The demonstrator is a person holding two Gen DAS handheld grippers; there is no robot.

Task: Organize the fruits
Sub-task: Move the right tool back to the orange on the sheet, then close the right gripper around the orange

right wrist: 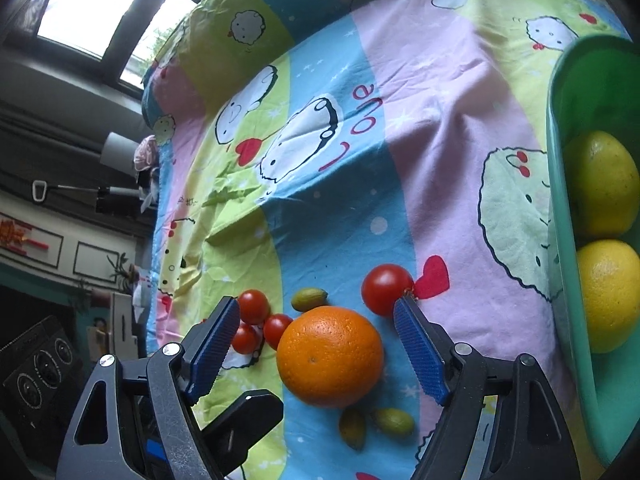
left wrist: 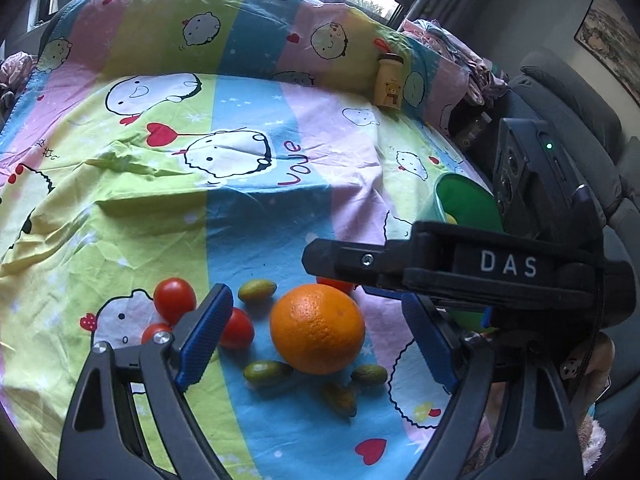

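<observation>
An orange (left wrist: pixel 317 329) (right wrist: pixel 330 356) lies on the cartoon bedsheet among several red cherry tomatoes (left wrist: pixel 174 299) (right wrist: pixel 386 289) and small green olive-like fruits (left wrist: pixel 267 372) (right wrist: pixel 392 421). My left gripper (left wrist: pixel 316 340) is open, its blue pads (left wrist: pixel 206 334) on either side of the orange. My right gripper (right wrist: pixel 320 348) is also open around the orange; its black body (left wrist: pixel 480 268) crosses the left wrist view above the fruit. A green bowl (right wrist: pixel 560 216) (left wrist: pixel 466 196) at the right holds two yellow lemons (right wrist: pixel 604 184).
The striped cartoon sheet (left wrist: pixel 240 184) covers a raised surface. A small yellow bear bottle (left wrist: pixel 389 82) stands at the back right. A grey sofa (left wrist: pixel 568 112) lies to the right, windows behind.
</observation>
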